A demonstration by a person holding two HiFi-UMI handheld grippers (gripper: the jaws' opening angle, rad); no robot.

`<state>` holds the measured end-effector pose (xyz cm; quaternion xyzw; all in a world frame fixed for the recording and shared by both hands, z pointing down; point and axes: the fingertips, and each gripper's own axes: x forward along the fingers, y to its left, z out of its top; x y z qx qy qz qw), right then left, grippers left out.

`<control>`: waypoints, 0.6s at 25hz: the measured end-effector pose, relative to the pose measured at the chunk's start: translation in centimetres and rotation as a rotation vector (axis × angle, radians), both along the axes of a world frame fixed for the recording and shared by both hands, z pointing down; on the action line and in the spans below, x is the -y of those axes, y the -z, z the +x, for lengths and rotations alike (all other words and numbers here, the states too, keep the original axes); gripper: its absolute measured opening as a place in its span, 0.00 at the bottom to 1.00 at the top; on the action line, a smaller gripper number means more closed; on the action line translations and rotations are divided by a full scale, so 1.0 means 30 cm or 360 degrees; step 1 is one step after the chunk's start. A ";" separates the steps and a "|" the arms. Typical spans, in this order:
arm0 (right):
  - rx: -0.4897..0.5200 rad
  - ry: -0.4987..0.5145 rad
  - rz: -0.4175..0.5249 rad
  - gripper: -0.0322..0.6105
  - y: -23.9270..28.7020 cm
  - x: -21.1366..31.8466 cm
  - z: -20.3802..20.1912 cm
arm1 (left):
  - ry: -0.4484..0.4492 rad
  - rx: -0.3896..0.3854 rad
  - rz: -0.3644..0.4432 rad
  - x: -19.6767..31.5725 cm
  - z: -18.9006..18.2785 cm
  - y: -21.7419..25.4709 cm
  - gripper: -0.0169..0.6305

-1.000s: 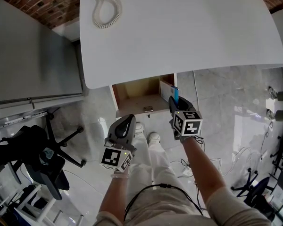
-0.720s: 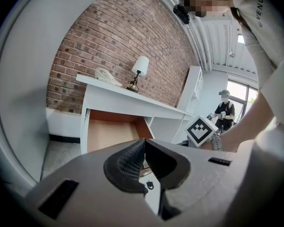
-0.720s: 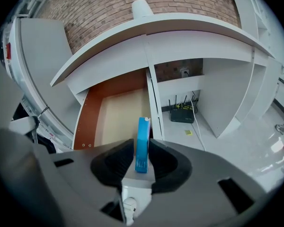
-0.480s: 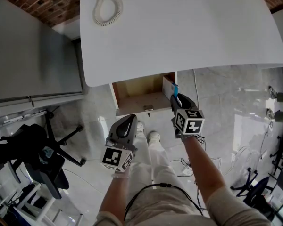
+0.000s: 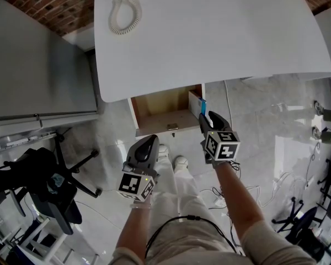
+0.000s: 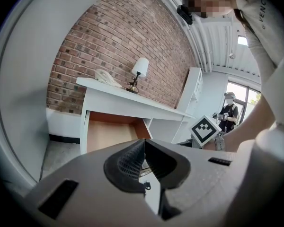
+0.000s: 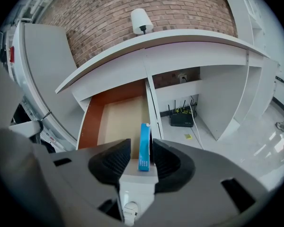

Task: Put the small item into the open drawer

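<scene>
A small flat blue box (image 7: 144, 145) stands on edge between the pads of my right gripper (image 7: 142, 161). The jaws are opening: a gap shows on the box's left side, while its right side lies close to the other pad. In the head view the box (image 5: 203, 105) sits at the right wall of the open wooden drawer (image 5: 133, 115), just ahead of my right gripper (image 5: 208, 118). My left gripper (image 5: 146, 146) hangs below the drawer front, its jaws together with nothing in them (image 6: 144, 160).
The drawer (image 7: 120, 117) juts from under a white desk (image 5: 209, 32) that carries a coiled phone cord (image 5: 123, 15) and a lamp (image 7: 141, 20). A black office chair (image 5: 44, 181) stands left. A router (image 7: 182, 119) lies under the desk.
The right gripper's jaws have spread apart around the blue box, and the gripper has drawn back slightly from the drawer. The left gripper has stayed put.
</scene>
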<state>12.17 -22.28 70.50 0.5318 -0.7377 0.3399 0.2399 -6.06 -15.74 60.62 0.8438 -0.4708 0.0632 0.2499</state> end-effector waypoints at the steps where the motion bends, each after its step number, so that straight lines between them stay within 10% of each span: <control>1: 0.0003 0.0000 0.0008 0.29 0.008 -0.002 0.003 | 0.0001 0.0001 0.0001 -0.001 0.001 0.004 0.04; 15: -0.0028 0.0086 0.0144 0.11 0.135 -0.048 0.029 | 0.0012 0.0019 0.0032 -0.015 -0.006 0.053 0.04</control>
